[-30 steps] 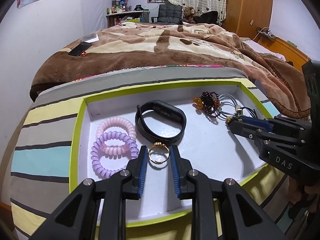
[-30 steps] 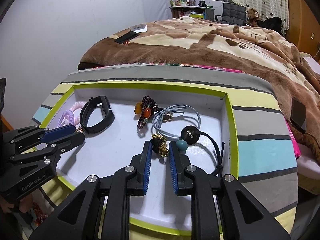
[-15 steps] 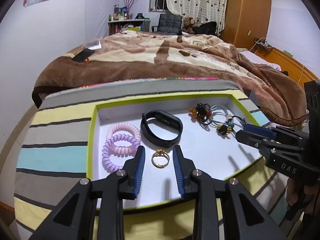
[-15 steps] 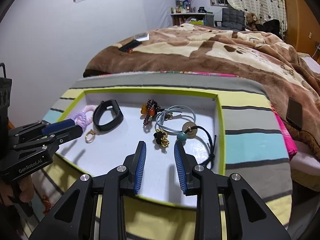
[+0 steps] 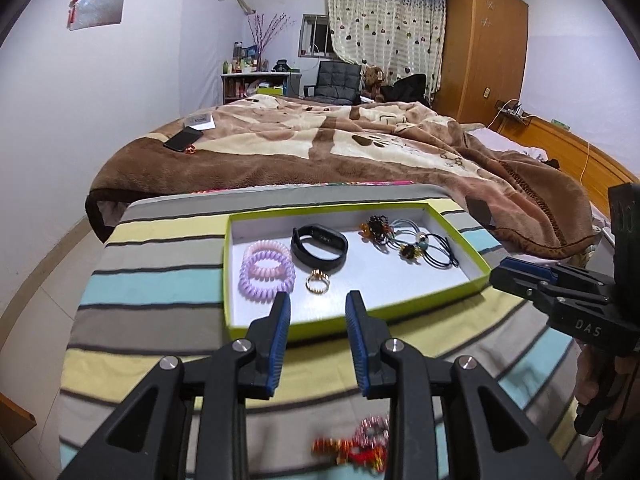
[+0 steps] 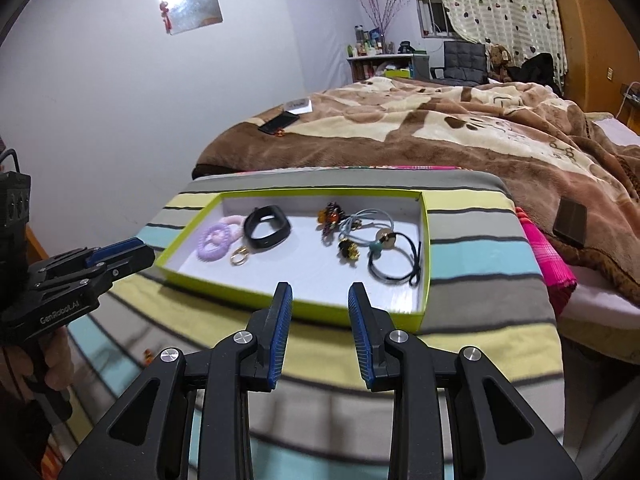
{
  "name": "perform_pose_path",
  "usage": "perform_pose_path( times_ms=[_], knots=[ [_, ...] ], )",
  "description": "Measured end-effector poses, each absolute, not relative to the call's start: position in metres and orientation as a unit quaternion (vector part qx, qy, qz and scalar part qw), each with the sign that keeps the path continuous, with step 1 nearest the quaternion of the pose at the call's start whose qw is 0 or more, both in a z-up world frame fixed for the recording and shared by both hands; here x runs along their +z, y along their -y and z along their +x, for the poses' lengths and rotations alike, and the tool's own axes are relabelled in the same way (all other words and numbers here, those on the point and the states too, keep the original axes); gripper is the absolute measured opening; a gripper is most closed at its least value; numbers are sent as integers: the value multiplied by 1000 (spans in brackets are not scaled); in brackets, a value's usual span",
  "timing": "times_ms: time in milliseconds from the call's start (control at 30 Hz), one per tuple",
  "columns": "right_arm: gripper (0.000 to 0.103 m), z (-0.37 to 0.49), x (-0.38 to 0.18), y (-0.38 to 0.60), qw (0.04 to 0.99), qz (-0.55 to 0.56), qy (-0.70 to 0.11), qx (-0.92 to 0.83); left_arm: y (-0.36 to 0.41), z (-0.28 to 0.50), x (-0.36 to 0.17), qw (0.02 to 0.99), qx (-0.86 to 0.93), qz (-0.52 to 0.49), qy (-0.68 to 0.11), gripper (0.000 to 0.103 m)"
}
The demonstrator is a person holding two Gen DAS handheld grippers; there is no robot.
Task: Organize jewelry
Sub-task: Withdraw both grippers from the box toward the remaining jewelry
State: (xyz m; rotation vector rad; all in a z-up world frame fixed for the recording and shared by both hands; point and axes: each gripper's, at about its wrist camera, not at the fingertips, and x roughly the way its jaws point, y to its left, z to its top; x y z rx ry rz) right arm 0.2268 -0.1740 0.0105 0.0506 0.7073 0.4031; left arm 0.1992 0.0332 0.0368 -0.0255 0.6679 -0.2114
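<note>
A shallow tray with a green rim (image 5: 227,280) (image 6: 224,286) lies on a striped cloth. In it are pink and purple coil hair ties (image 5: 266,270) (image 6: 216,240), a black wristband (image 5: 320,246) (image 6: 267,227), a gold ring (image 5: 317,282) (image 6: 239,257), beaded bracelets (image 5: 376,229) (image 6: 330,218), a gold-and-black charm (image 6: 348,250) and black and blue hair ties (image 5: 430,248) (image 6: 394,258). My left gripper (image 5: 316,300) (image 6: 124,254) hovers open at the tray's near edge, short of the ring. My right gripper (image 6: 320,292) (image 5: 516,276) is open and empty over the near rim.
The striped cloth (image 5: 160,280) covers a low surface against a bed with a brown blanket (image 5: 340,148). A phone (image 5: 183,139) lies on the bed, another dark one (image 6: 570,222) at the right. A blurred red beaded thing (image 5: 356,448) shows below my left gripper. A hand (image 6: 52,360) grips the left handle.
Both grippers have pulled back and up from the tray and their jaws have widened. The ring and the charm, earlier between the fingers, now lie free in the tray.
</note>
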Motion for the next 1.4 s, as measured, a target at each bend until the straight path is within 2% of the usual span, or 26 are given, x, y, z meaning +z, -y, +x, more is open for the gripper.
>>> perform_pose_path(
  times_ms=[700,1267,1400],
  knots=[
    [30,108,20,186,927,31,-315,202,-34,89,36,949,-88,-19,-302,30],
    [30,81,14,182,922,24,-325,210,-32,62,18,942,-86,-21,-322,33],
    [30,82,12,178,920,19,-329,213,-30,64,17,941,-89,-21,-325,36]
  ],
)
